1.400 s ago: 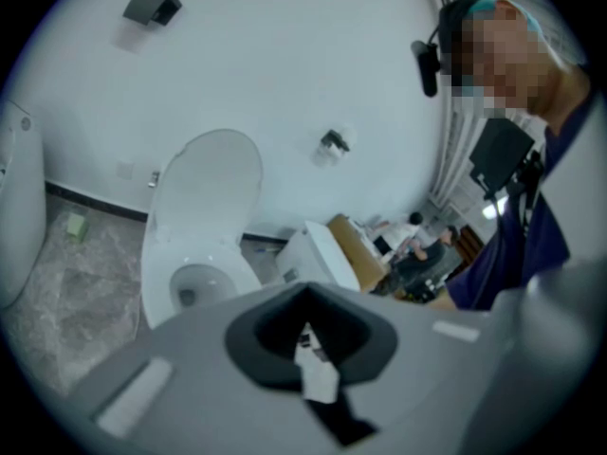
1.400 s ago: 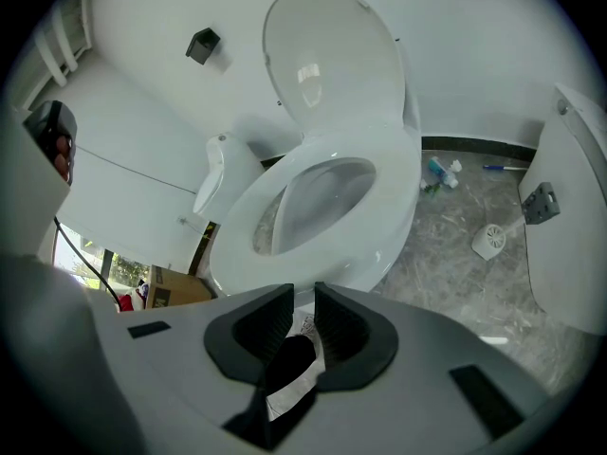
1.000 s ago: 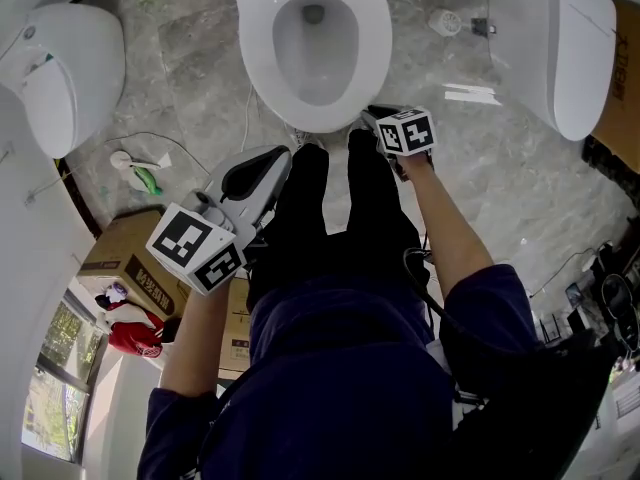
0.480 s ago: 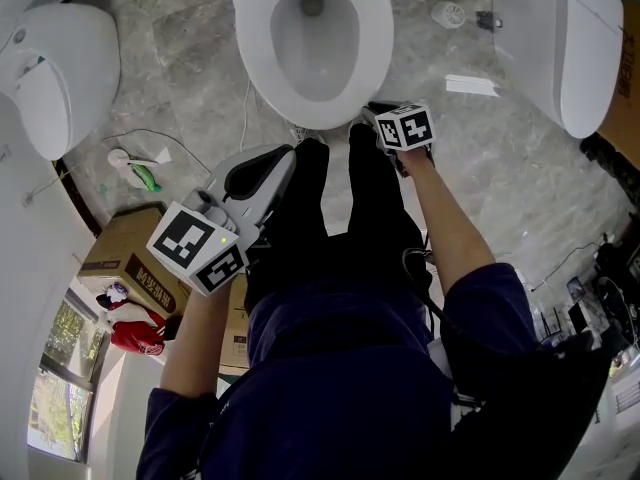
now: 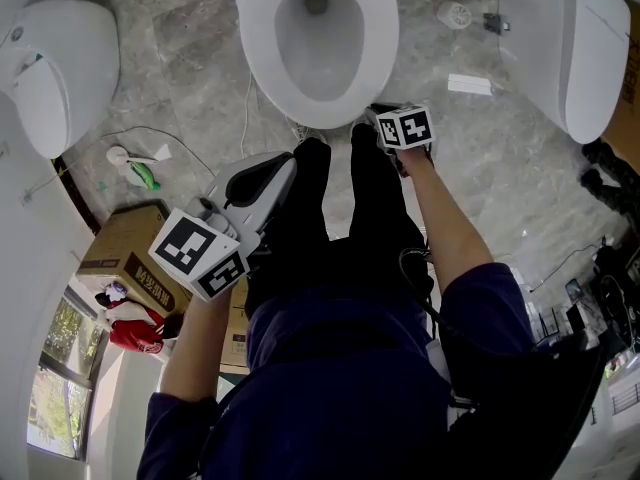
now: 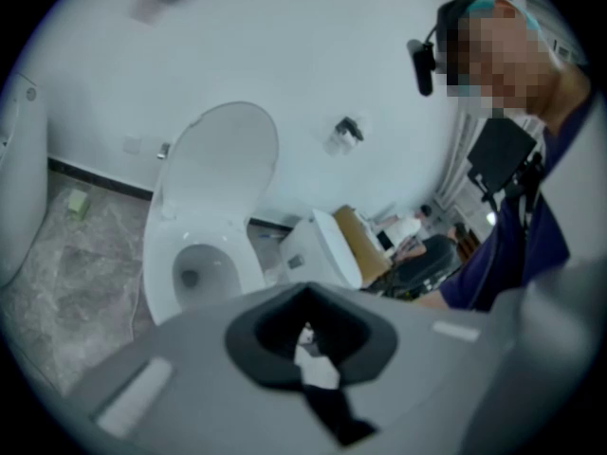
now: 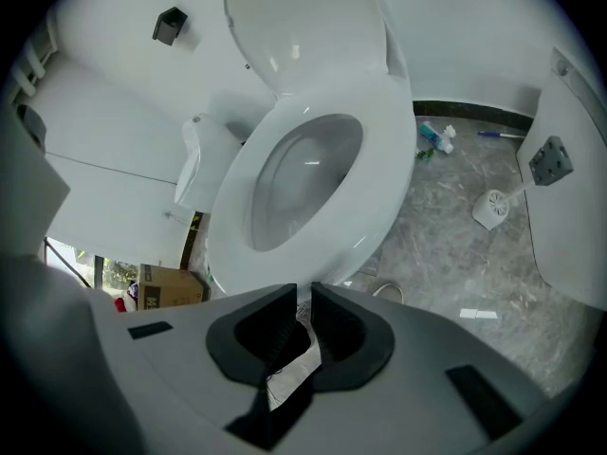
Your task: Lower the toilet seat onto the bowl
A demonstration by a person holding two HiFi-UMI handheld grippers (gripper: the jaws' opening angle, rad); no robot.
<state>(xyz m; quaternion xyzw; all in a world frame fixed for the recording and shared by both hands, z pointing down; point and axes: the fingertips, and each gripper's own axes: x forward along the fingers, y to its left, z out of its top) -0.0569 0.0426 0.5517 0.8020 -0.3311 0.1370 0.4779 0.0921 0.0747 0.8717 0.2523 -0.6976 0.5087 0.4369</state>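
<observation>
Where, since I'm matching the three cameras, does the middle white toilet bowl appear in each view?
Head view: the open white oval toilet bowl sits at top centre, beyond the person's legs.
Left gripper view: lower left of centre, seen small and from farther off.
Right gripper view: it fills the centre, seen close.
Shared landmark: the grey marbled floor beside the bowl in all three.

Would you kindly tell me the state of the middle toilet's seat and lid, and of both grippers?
Seat: down.
Lid: raised.
Left gripper: shut, empty.
Right gripper: jaws slightly apart, just been closing, nothing between them.
</observation>
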